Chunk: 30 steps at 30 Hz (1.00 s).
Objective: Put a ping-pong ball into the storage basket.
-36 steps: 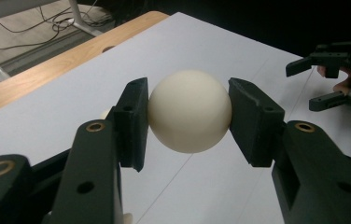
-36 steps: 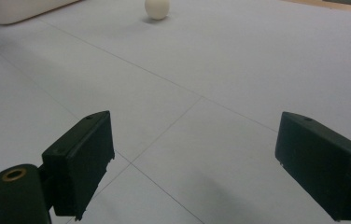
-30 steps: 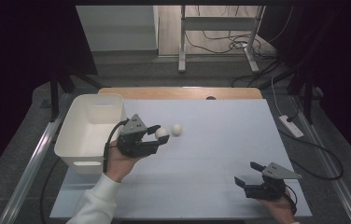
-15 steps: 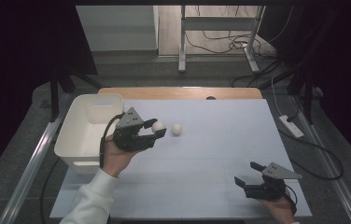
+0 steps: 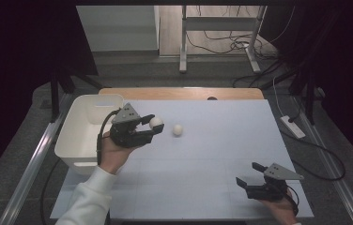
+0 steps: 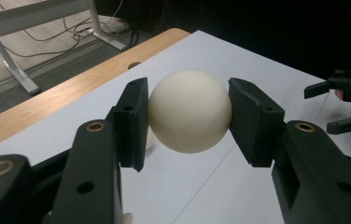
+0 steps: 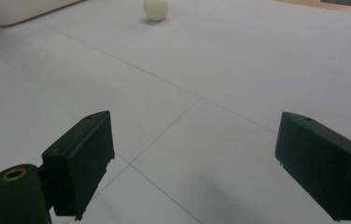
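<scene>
**Mia:** What is on the desk [image 5: 203, 187], starting at the left edge?

**Ben:** A white bin [image 5: 78, 140] sits along the left edge. I can't see anything in the part of it that shows.

**Mia:** And next to it?

**Ben:** The left gripper [image 5: 149, 127]. It is lifted off the desk, just beside the bin. Its jaws are squeezed on a white ball [image 6: 190, 111], one pad on each side.

**Mia:** Is there another ball?

**Ben:** Yes. A second ball [image 5: 178, 130] lies on the desk, a little right of the held one, nearer the far edge than the near one.

**Mia:** What about the right side?

**Ben:** The right gripper [image 5: 249, 174] waits near the near right corner. Its jaws stand wide apart with nothing between them.

**Mia:** So how much of the job is done?

**Ben:** I think the balls go in the bin. The first ball is picked up, but it is not over the bin yet. It must be carried left and dropped in. Then the second ball is left to grab and put in too. So it looks like the early part.
</scene>
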Each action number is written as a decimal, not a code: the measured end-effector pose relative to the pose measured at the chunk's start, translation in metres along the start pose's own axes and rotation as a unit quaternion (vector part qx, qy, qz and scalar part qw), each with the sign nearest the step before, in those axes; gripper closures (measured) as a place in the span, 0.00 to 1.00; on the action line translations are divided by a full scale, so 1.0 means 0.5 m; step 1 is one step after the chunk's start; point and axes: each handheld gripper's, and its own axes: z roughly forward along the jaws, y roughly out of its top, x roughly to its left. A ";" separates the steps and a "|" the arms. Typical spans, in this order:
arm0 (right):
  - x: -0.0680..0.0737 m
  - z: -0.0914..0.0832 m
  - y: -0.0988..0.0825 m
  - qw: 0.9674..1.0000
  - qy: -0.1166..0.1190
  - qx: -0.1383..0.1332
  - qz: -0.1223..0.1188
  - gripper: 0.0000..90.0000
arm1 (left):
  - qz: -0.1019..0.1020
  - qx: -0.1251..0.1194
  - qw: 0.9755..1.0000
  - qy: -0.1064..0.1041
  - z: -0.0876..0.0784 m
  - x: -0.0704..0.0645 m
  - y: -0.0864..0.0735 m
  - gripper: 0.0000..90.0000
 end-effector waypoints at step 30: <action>-0.001 -0.001 0.000 1.000 -0.004 -0.002 -0.001 0.13 | -0.021 -0.017 0.999 0.042 -0.031 0.044 0.013 0.56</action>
